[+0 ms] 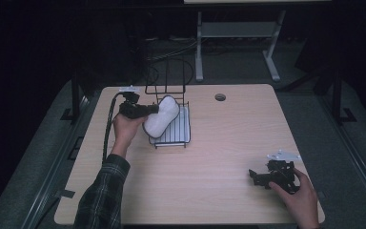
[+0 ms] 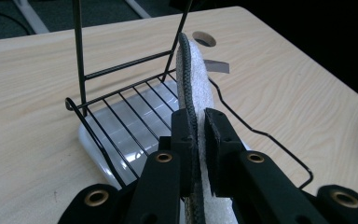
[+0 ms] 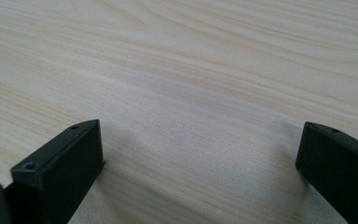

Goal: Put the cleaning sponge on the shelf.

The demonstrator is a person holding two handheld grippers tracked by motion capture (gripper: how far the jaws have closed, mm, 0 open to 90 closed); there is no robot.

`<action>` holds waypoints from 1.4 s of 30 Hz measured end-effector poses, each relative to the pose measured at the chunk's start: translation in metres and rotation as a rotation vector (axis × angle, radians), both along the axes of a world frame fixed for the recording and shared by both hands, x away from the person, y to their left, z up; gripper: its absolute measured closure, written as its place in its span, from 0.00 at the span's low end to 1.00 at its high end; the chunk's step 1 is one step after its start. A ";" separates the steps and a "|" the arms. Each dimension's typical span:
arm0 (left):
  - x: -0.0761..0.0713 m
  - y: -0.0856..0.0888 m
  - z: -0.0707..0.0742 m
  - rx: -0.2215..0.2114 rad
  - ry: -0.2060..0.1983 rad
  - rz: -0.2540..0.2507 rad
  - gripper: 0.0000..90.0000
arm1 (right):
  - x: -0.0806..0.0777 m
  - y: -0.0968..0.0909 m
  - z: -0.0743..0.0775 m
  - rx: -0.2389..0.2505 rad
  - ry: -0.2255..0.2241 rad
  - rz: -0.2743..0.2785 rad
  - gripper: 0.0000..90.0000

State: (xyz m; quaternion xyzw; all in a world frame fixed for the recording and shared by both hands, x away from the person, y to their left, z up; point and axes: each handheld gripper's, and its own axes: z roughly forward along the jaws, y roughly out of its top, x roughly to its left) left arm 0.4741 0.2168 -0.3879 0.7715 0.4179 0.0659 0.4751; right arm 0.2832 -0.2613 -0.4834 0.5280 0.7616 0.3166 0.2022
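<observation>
A white speckled plate (image 1: 163,118) with a dark rim (image 2: 185,70) is held on edge, tilted, over a black wire dish rack (image 1: 171,140). My left gripper (image 1: 154,110) comes at it from the left and is shut on its rim. In the left gripper view both pads pinch the plate (image 2: 201,84), at the left gripper (image 2: 198,133). The rack's wires (image 2: 121,66) sit over a white drip tray (image 2: 135,128). At the table's near right my right gripper (image 1: 252,175) lies low in a hand, open. Bare wood shows between the jaws of the right gripper (image 3: 200,158).
The wooden table (image 1: 219,143) has a round cable hole (image 1: 220,97) at the back. The rack's tall wire loop (image 1: 174,71) rises behind the plate. A grey metal stand (image 1: 199,47) is on the floor beyond the table. The surroundings are dark.
</observation>
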 end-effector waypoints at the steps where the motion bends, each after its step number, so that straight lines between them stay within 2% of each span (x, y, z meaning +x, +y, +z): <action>1: 0.001 -0.001 -0.002 0.017 -0.002 -0.001 0.91 | 0.000 0.000 0.000 0.000 0.000 0.000 0.00; 5: 0.003 -0.001 -0.003 0.043 -0.007 0.012 0.90 | 0.000 0.000 0.000 0.000 0.000 0.000 0.00; 14: 0.005 0.000 -0.006 0.060 -0.009 0.037 0.87 | 0.000 0.000 0.000 0.000 0.000 0.000 0.00; 22: 0.007 0.000 -0.011 0.106 -0.004 0.056 0.83 | 0.000 0.000 0.000 0.000 0.000 0.000 0.00; 30: 0.007 0.000 -0.011 0.111 -0.003 0.055 0.83 | 0.000 0.000 0.000 0.000 0.000 0.000 0.00; 35: 0.004 -0.001 -0.010 0.110 0.005 0.037 0.90 | 0.000 0.000 0.000 0.000 0.000 0.000 0.00; 39: -0.001 -0.002 -0.007 0.121 -0.011 0.008 0.96 | 0.000 0.000 0.000 0.000 0.000 0.000 0.00; 40: -0.002 -0.003 -0.006 0.108 -0.013 0.011 0.98 | 0.000 0.000 0.000 0.000 0.000 0.000 0.00; 42: -0.004 -0.003 -0.006 0.114 -0.015 0.005 1.00 | 0.000 0.000 0.000 0.000 0.000 0.000 0.00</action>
